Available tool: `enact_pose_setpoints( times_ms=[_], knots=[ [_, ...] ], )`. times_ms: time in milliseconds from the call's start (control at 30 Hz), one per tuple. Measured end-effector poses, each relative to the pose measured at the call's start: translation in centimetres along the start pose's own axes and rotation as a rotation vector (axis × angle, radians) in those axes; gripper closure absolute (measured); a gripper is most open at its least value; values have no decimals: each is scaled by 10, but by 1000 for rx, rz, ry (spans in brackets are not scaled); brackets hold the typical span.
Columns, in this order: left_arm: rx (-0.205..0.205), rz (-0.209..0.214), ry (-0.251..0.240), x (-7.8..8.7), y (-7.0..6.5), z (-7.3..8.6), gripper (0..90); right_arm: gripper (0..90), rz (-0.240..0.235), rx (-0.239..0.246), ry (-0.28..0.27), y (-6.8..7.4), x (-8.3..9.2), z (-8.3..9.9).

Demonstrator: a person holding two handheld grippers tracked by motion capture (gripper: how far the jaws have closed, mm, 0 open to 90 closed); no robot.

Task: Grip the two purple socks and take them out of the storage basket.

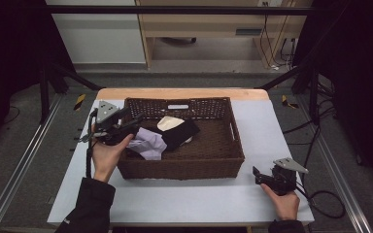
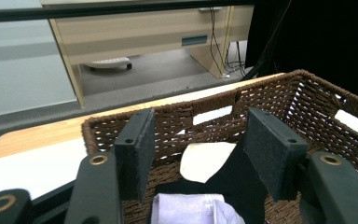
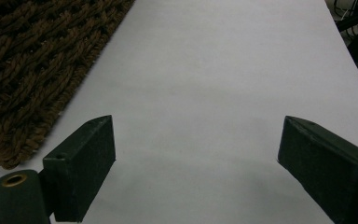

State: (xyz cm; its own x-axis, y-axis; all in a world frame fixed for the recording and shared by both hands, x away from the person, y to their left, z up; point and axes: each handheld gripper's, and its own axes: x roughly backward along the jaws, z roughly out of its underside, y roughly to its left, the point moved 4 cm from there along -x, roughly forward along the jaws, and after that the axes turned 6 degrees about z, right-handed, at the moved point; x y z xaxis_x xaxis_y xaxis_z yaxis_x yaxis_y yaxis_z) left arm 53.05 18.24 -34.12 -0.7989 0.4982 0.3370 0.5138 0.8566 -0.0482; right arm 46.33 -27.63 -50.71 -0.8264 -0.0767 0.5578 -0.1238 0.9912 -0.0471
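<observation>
A: High view first: a brown wicker basket [image 1: 180, 167] sits mid-bench on a pale sheet [image 1: 199, 199]. The left gripper [image 1: 132, 121] hangs over the basket's rim at about nine o'clock, held up by the left hand [image 1: 106, 155].

B: And inside the basket?

A: A crumpled lavender cloth [image 1: 149, 144] at the nine o'clock side, a black cloth [image 1: 180, 133] just beside it toward the middle, touching it, and a cream piece [image 1: 167, 123] peeking out from under the black one at twelve o'clock.

B: Jaws on the left?

A: Left gripper view has them spread wide, nothing between them. They point down into the basket, with the cream piece [image 2: 205, 161], the black cloth [image 2: 233, 184] and the lavender cloth [image 2: 191, 210] below and beyond them.

B: The right side?

A: The right gripper [image 1: 258, 175] rests low on the sheet at about four o'clock from the basket, well apart from it, in the right hand [image 1: 282, 201]. Right gripper view: jaws spread wide over the bare sheet [image 3: 214, 93], empty, with the basket's woven wall [image 3: 32, 70] off at ten o'clock.
</observation>
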Motion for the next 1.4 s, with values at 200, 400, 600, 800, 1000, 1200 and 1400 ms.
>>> enact_pose_setpoints(
  times_ms=[200, 400, 600, 800, 1000, 1200, 1400],
  knots=[
    [1, 7, 20, -15, 0, 3, 438, 112, -1, -1, 3, 0, 0, 0],
    [-47, -1, 89, -35, 0, 12, 442, 112, -2, -1, 3, 0, 0, 0],
    [-66, 1, 125, -45, 0, 17, 453, 112, -1, 1, 1, 0, 0, 0],
    [-82, 11, 161, -55, -1, 26, 466, 113, -1, 0, 1, 0, 0, 0],
    [-99, 15, 190, -63, -2, 36, 473, 113, -1, 1, 2, 0, 0, 0],
    [-101, 22, 196, -64, -2, 37, 459, 113, -1, 2, 3, 0, 0, 0],
    [-103, 48, 302, -74, 0, 53, 446, 113, -3, 1, 2, 0, 0, 0]
  ],
)
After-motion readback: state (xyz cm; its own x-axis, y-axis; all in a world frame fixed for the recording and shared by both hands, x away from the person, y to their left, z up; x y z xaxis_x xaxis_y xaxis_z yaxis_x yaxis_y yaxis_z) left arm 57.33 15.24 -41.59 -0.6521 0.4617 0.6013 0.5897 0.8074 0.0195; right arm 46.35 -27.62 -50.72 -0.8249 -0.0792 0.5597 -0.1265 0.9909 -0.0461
